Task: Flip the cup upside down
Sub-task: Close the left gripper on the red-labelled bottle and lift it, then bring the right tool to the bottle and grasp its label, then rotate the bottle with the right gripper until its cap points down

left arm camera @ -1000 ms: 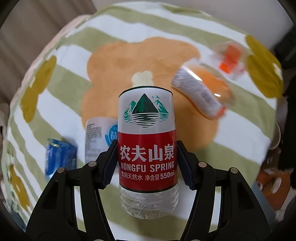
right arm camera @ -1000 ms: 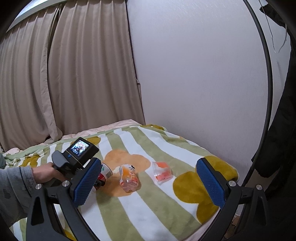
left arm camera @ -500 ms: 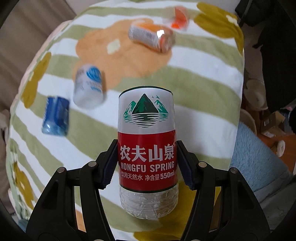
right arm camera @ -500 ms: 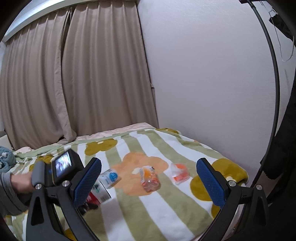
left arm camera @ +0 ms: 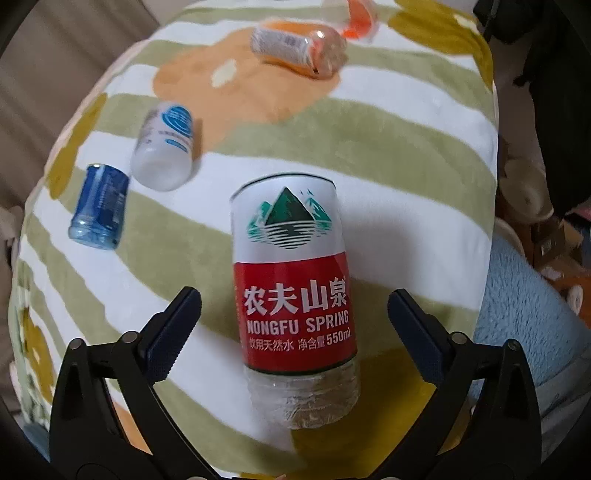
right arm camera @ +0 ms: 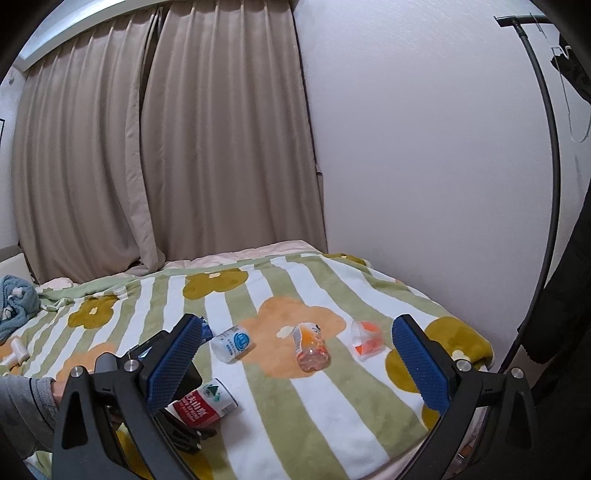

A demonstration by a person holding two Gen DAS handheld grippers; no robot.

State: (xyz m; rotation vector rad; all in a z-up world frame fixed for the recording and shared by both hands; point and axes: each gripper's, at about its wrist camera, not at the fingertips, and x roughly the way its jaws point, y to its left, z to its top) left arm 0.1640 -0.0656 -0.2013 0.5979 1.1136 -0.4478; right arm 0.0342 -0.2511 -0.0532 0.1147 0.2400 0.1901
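Cups: one red-label [left arm camera: 293, 295], four others; blanket [left arm camera: 406, 155].

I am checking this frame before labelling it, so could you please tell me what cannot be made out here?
- Red-label cup: whether it rests on the blanket or is in mid-air; the left wrist view is motion-blurred.
- Left gripper: in the right wrist view, mostly hidden behind a finger of the right gripper.
- Orange cup: blurred and cut by the top edge.

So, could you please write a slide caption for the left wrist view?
Open left gripper around a red-and-white labelled cut plastic bottle cup on a green-striped flowered blanket.
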